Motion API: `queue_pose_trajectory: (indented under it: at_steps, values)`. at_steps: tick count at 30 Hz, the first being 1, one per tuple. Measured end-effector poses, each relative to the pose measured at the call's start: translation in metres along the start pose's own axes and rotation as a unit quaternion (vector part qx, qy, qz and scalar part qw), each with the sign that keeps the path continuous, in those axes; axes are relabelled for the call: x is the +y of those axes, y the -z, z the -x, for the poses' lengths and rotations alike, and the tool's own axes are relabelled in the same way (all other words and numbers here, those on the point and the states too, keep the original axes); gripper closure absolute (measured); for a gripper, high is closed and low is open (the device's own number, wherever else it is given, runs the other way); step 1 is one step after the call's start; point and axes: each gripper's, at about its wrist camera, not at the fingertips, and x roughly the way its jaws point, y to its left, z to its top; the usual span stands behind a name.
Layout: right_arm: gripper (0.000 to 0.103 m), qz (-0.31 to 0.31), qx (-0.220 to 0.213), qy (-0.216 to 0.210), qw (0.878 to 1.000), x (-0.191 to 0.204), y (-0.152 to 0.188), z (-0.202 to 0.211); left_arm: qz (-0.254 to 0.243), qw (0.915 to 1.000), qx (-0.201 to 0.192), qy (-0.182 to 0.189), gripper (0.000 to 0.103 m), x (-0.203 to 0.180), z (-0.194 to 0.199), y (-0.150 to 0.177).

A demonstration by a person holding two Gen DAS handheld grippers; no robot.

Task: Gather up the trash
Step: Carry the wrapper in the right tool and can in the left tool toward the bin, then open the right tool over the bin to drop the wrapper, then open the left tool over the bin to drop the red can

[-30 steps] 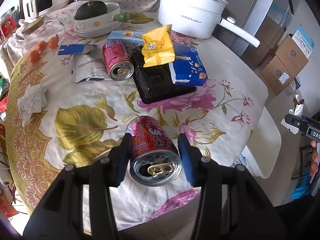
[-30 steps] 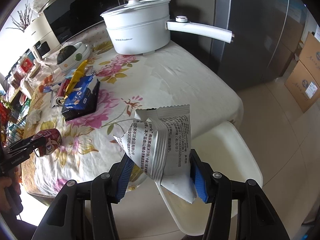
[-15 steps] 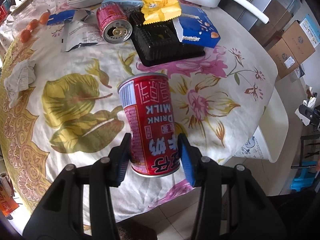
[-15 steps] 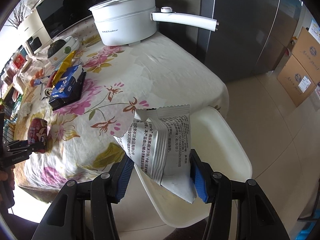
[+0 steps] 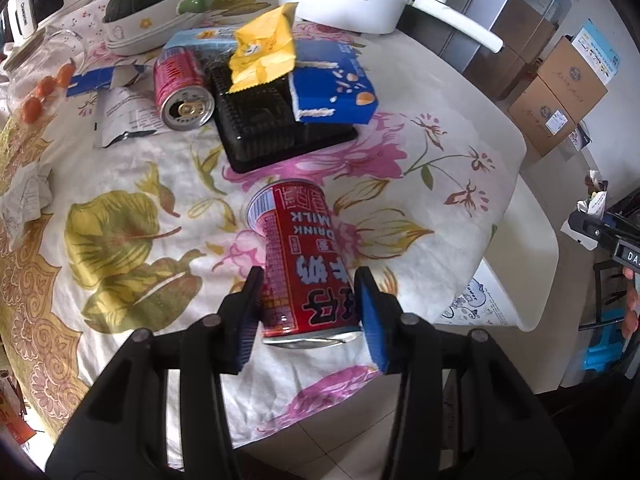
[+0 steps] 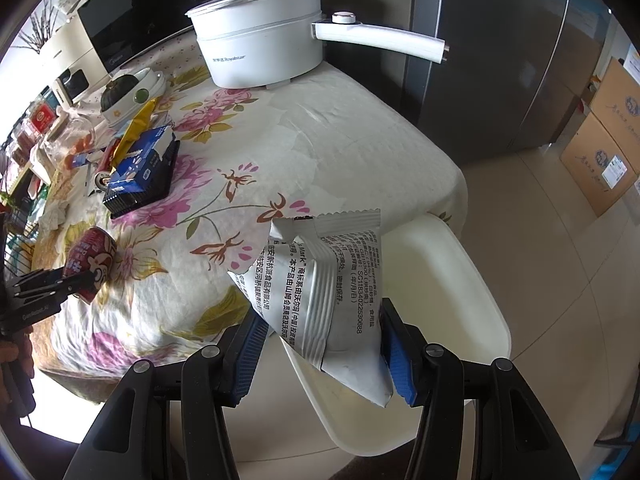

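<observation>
My left gripper (image 5: 310, 312) is shut on a red milk-drink can (image 5: 302, 256), held above the near edge of the floral tablecloth (image 5: 120, 208). The can also shows in the right wrist view (image 6: 90, 262). My right gripper (image 6: 320, 348) is shut on a torn silver snack wrapper (image 6: 324, 280), held above a white bin (image 6: 452, 280) beside the table. More trash lies on the table: a second red can (image 5: 182, 88), a black plastic tray (image 5: 276, 128), a blue box (image 5: 332, 84), a yellow wrapper (image 5: 264, 52), an opened silver wrapper (image 5: 124, 114) and a crumpled tissue (image 5: 26, 196).
A white electric pot (image 6: 260, 52) with a long handle stands at the table's far side. A bowl with a green squash (image 5: 138, 8) and a glass jar with orange fruit (image 5: 40, 68) stand at the far left. Cardboard boxes (image 6: 604, 136) sit on the floor by a fridge (image 6: 500, 60).
The left gripper tipped the can from its opened top facing me to its side facing me, then pulled back slightly. The right gripper kept the wrapper over the bin and shifted a little.
</observation>
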Motion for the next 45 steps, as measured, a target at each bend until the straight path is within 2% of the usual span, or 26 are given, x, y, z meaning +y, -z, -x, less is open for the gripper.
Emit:
queue_pose_trajectory:
  at_steps: [17,27,29,31,34,45]
  values:
    - [0.046,-0.024,0.013,0.023,0.999,-0.042,0.010,-0.006,-0.036,0.9979,-0.036,0.040,0.056,-0.061,-0.003,-0.025]
    - [0.045,-0.037,0.020,0.031,0.999,-0.062,0.011,-0.009,-0.083,0.9921,-0.047,0.082,0.056,-0.118,-0.004,-0.032]
    - [0.041,-0.044,0.021,0.033,0.998,-0.068,0.013,-0.009,-0.094,0.9904,-0.047,0.091,0.056,-0.130,-0.006,-0.031]
    - [0.029,-0.052,0.023,0.038,0.998,-0.075,0.014,-0.009,-0.105,0.9887,-0.045,0.097,0.056,-0.141,-0.009,-0.031]
    - [0.020,-0.058,0.026,0.049,0.997,-0.084,0.018,-0.009,-0.120,0.9858,-0.041,0.110,0.056,-0.161,-0.016,-0.030]
    - [0.020,-0.079,0.031,0.062,0.994,-0.120,0.034,-0.005,-0.169,0.9771,-0.015,0.129,0.056,-0.222,-0.051,-0.022]
